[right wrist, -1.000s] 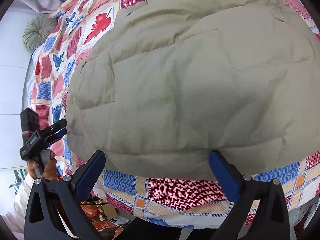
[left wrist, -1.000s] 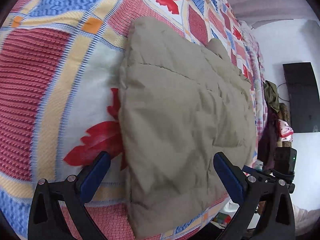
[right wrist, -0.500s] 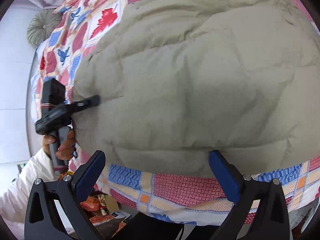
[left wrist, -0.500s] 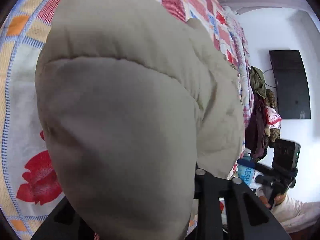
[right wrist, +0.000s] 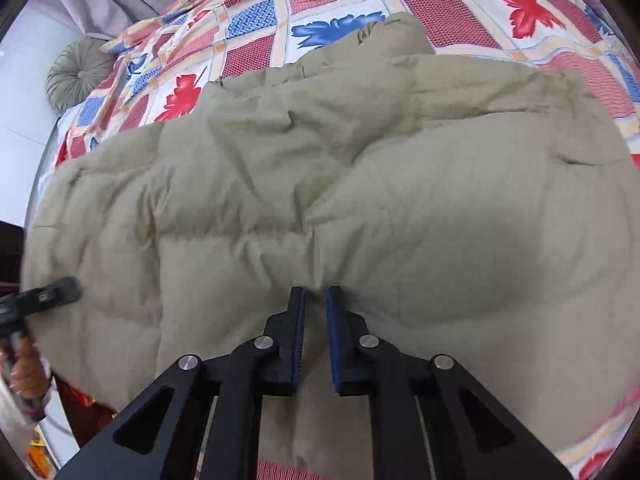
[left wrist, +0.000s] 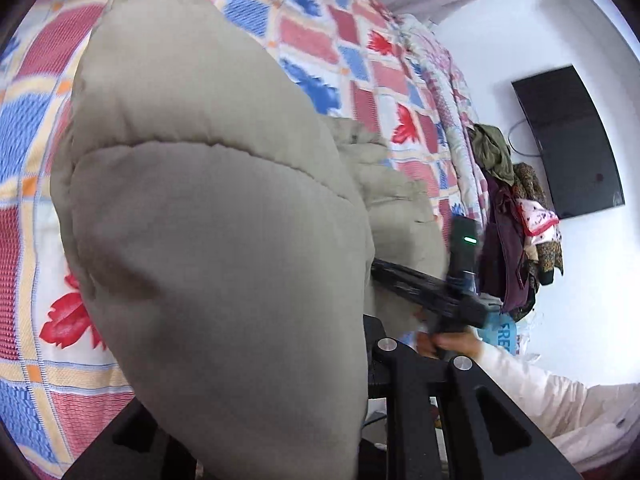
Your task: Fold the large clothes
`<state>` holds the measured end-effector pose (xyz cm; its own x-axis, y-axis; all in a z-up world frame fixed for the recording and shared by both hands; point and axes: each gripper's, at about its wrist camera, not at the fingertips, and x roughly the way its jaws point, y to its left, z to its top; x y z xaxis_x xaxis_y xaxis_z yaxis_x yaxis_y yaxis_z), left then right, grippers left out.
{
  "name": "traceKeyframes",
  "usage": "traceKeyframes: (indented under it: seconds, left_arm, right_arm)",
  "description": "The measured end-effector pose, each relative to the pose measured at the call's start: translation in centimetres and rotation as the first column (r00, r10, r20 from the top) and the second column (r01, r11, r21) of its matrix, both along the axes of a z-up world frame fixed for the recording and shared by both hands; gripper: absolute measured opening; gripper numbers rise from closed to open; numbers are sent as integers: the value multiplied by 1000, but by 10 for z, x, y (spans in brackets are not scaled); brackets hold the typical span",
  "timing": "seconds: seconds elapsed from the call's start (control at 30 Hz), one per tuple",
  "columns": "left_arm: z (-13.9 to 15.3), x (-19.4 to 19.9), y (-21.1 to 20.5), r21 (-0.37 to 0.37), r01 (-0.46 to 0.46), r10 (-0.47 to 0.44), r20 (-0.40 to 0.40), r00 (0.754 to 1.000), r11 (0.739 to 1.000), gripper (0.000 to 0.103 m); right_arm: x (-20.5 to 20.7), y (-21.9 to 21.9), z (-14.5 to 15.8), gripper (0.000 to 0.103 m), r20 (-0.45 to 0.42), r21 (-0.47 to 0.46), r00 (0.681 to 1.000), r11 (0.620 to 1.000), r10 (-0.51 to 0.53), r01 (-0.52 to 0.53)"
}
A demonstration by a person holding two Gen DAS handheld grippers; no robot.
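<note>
In the right wrist view, at far left, we see a round grey-green cushion [right wrist: 78,74] at the head of the bed, and below it the left gripper [right wrist: 66,289], gripped by a hand [right wrist: 26,372], its black tip touching the near left edge of the khaki padded jacket [right wrist: 320,184]. The jacket lies spread across the patchwork bedspread [right wrist: 472,20] with red and blue leaf motifs, filling most of the view. At centre, the right gripper [right wrist: 315,300] has its blue-lined jaws closing on a pinched ridge of the jacket's near hem, fabric held between the pads. In the left wrist view, a raised fold of the same jacket [left wrist: 216,248] billows over the left gripper's fingers, hiding the jaws; they are closing, and the fabric bunched around them reads as gripped. Further right, the right gripper [left wrist: 380,270] and its hand [left wrist: 452,346] with a white sleeve [left wrist: 560,396] appear, then hanging clothes [left wrist: 516,220] and a dark wall-mounted screen [left wrist: 568,144].
</note>
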<state>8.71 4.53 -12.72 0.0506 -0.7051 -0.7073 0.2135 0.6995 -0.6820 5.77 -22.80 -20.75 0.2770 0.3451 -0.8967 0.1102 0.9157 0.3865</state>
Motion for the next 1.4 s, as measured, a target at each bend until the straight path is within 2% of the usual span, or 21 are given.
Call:
traceKeyframes:
  seconds: [0.17,0.37,0.43,0.47,0.5,0.57,0.63,0.73,0.8,0.93,1.07,1.13,1.2,1.23,1.33,1.4]
  left_arm:
    - [42,-9,-74,23,62,-63,33,997,998,22]
    - [53,-13,-169,85,132,-136,54,989,988,24]
    - [54,-10,-190,76,135,-140,69,988,988,32]
    - [54,-7,-197,62,135,-139,68,988,989,42]
    - [53,-5,-204,34,138,-140,67,988,990,57]
    - [47,-2,-224,-15,143,-142,62,988,990,65]
    - [38,4,-240,-68,173,-170,46,984,983,65]
    - [12,8,-276,-176,232,-236,-2,972,957,65]
    - [-8,12,-297,-207,259,-273,-39,961,943,65]
    - [-46,13,-333,-119,271,-278,-43,960,955,65]
    - [-55,6,-345,-44,298,-298,2,955,954,65]
    - [-55,4,-348,-16,312,-312,16,950,950,65]
    - [-58,2,-343,8,319,-319,28,947,948,65]
    - [-58,3,-340,19,319,-320,33,947,947,65]
    - [-47,3,-343,42,320,-323,61,945,946,65]
    - [-32,3,-337,34,319,-321,103,941,947,65]
  right_arm:
    - [22,-9,-26,5,5,49,1000,999,-15,15]
    - [35,-26,-54,0,-21,172,998,983,-66,69]
    - [35,-33,-60,0,-34,225,995,970,-90,95]
    - [35,-37,-61,0,-42,248,994,963,-97,105]
    - [35,-41,-60,0,-53,273,994,956,-100,111]
    - [31,-56,-55,0,-75,315,992,941,-106,125]
    - [19,-80,-44,3,-74,351,988,924,-132,150]
    - [-11,-121,-23,3,-51,340,978,917,-201,206]
    - [-36,-149,-14,4,-48,331,963,906,-264,264]
    - [-77,-184,-9,4,-59,295,933,887,-355,356]
    - [-109,-198,-3,5,-65,258,912,876,-404,407]
    - [-125,-198,4,24,-68,237,904,873,-422,426]
    - [-143,-199,17,73,-46,254,895,862,-443,440]
    - [-154,-198,27,78,-15,276,890,854,-455,441]
    - [-168,-189,56,80,50,366,899,845,-435,389]
    - [-170,-194,61,85,59,432,909,832,-412,349]
